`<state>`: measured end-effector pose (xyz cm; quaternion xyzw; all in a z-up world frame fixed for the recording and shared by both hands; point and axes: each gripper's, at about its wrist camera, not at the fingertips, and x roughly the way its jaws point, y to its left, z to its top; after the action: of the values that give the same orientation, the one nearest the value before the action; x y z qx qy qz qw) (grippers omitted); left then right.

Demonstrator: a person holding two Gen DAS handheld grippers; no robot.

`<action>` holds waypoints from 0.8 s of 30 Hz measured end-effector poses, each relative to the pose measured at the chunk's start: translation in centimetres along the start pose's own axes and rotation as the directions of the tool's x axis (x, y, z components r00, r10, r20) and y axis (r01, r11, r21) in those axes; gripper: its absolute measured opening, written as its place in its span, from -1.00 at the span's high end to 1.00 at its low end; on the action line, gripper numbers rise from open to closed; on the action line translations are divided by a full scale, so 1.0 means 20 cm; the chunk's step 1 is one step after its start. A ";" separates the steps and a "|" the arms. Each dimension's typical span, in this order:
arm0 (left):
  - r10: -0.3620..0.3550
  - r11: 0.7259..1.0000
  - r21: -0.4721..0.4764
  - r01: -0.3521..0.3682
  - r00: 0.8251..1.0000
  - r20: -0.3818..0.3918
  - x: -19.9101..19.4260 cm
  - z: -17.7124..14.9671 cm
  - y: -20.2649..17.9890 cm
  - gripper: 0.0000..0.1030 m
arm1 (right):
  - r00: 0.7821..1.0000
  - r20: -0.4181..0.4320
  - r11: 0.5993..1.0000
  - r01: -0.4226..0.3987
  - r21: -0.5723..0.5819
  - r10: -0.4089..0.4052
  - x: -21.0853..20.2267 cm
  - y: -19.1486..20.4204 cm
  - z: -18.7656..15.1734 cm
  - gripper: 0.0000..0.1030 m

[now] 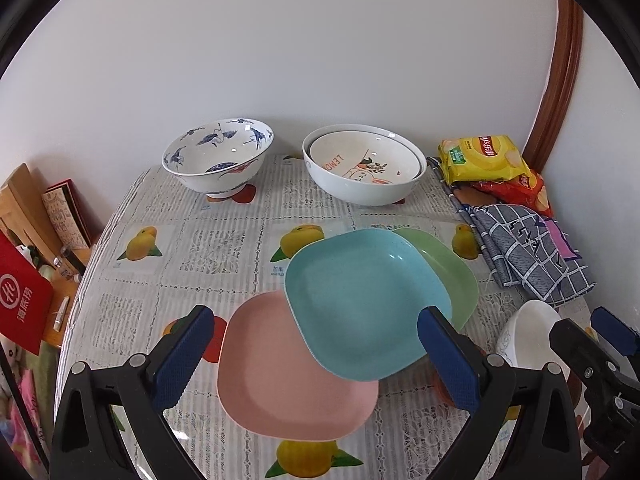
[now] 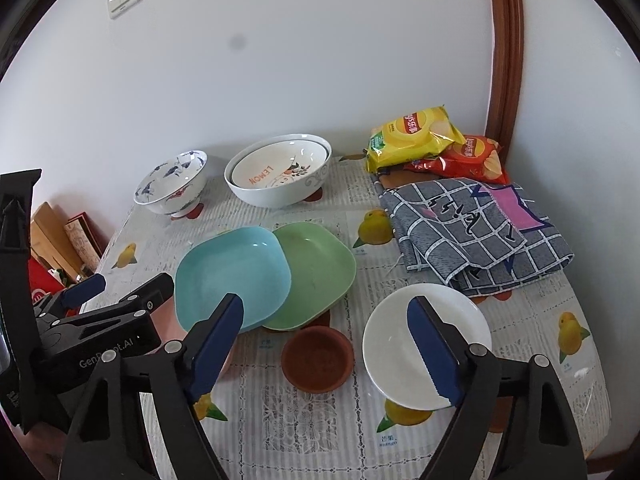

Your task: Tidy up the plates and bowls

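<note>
A pink plate, a blue plate and a green plate lie overlapped on the table, the blue one on top. My left gripper is open and empty, above the pink plate. My right gripper is open and empty, above a small brown dish and beside a white bowl. A blue-patterned bowl and two nested white bowls stand at the back. The left gripper also shows in the right wrist view.
Two chip bags and a folded checked cloth lie at the back right. A wall runs behind the table. Boxes and a red bag sit beyond the left edge.
</note>
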<state>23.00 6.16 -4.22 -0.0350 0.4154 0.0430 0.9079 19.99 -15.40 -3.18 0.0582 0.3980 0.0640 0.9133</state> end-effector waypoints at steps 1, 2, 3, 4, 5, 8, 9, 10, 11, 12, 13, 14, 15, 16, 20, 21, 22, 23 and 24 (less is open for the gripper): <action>-0.005 1.000 -0.005 0.005 1.000 -0.006 0.02 0.01 0.01 -0.88 | 1.000 -0.002 1.000 -0.002 -0.002 0.002 0.02 0.01 0.01 -0.61; -0.010 1.000 -0.009 0.009 1.000 -0.014 0.04 0.01 0.02 -0.85 | 1.000 -0.006 1.000 -0.004 -0.004 0.004 0.05 0.01 0.02 -0.56; -0.011 1.000 -0.012 0.011 1.000 -0.023 0.06 0.02 0.03 -0.84 | 1.000 -0.013 1.000 -0.007 -0.005 0.007 0.07 0.02 0.02 -0.51; -0.012 1.000 -0.014 0.011 1.000 -0.027 0.08 0.03 0.03 -0.84 | 1.000 -0.021 1.000 -0.011 -0.006 0.011 0.10 0.03 0.03 -0.50; -0.011 1.000 -0.015 0.010 0.999 -0.031 0.10 0.03 0.04 -0.84 | 0.999 -0.029 1.000 -0.016 -0.008 0.016 0.13 0.03 0.03 -0.49; -0.009 1.000 -0.015 0.008 0.999 -0.042 0.16 0.04 0.05 -0.84 | 0.999 -0.050 0.999 -0.014 -0.030 0.012 0.21 0.06 0.03 -0.36; -0.012 1.000 -0.014 0.011 0.999 -0.045 0.18 0.04 0.05 -0.83 | 0.998 -0.060 0.999 -0.014 -0.038 0.012 0.23 0.06 0.03 -0.29; -0.015 1.000 -0.012 0.015 0.999 -0.050 0.20 0.04 0.05 -0.79 | 0.997 -0.071 0.999 -0.014 -0.042 0.011 0.26 0.07 0.03 -0.26; -0.017 1.000 -0.009 0.017 0.998 -0.053 0.22 0.04 0.05 -0.76 | 0.997 -0.080 0.999 -0.015 -0.041 0.012 0.29 0.07 0.03 -0.21; -0.019 1.000 -0.006 0.019 0.998 -0.055 0.23 0.05 0.04 -0.74 | 0.996 -0.090 0.999 -0.019 -0.039 0.016 0.31 0.07 0.03 -0.17; -0.020 1.000 -0.003 0.020 0.998 -0.058 0.25 0.05 0.04 -0.72 | 0.995 -0.098 0.999 -0.026 -0.036 0.022 0.34 0.07 0.02 -0.15; -0.020 1.000 0.002 0.021 0.998 -0.062 0.27 0.05 0.04 -0.70 | 0.994 -0.105 0.999 -0.030 -0.033 0.026 0.36 0.07 0.02 -0.12; -0.019 1.000 0.006 0.020 0.998 -0.066 0.29 0.05 0.03 -0.69 | 0.993 -0.113 0.999 -0.033 -0.030 0.030 0.38 0.08 0.02 -0.08; -0.016 1.000 0.010 0.016 0.997 -0.072 0.31 0.05 0.03 -0.61 | 0.992 -0.120 0.999 -0.035 -0.028 0.032 0.40 0.08 0.02 -0.07; -0.028 0.999 0.016 0.030 0.994 -0.105 0.40 0.06 0.02 -0.35 | 0.990 -0.134 0.999 -0.041 -0.029 0.037 0.47 0.09 0.02 -0.05; -0.034 0.999 0.017 0.036 0.994 -0.107 0.42 0.06 0.02 -0.35 | 0.990 -0.138 0.999 -0.042 -0.032 0.037 0.49 0.10 0.02 -0.05; -0.039 0.999 0.017 0.041 0.994 -0.106 0.43 0.06 0.02 -0.35 | 0.989 -0.142 0.998 -0.044 -0.034 0.038 0.50 0.10 0.02 -0.05; -0.044 0.999 0.016 0.046 0.993 -0.108 0.44 0.06 0.02 -0.35 | 0.989 -0.146 0.998 -0.043 -0.036 0.037 0.52 0.11 0.02 -0.01; -0.049 0.999 0.011 0.051 0.993 -0.110 0.45 0.06 0.02 -0.35 | 0.988 -0.150 0.998 -0.044 -0.039 0.038 0.54 0.11 0.02 0.02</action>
<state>29.69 7.02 -10.29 -0.0413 0.4640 0.0152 0.8847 27.37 -11.52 -10.26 0.0424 0.4626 0.0953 0.8804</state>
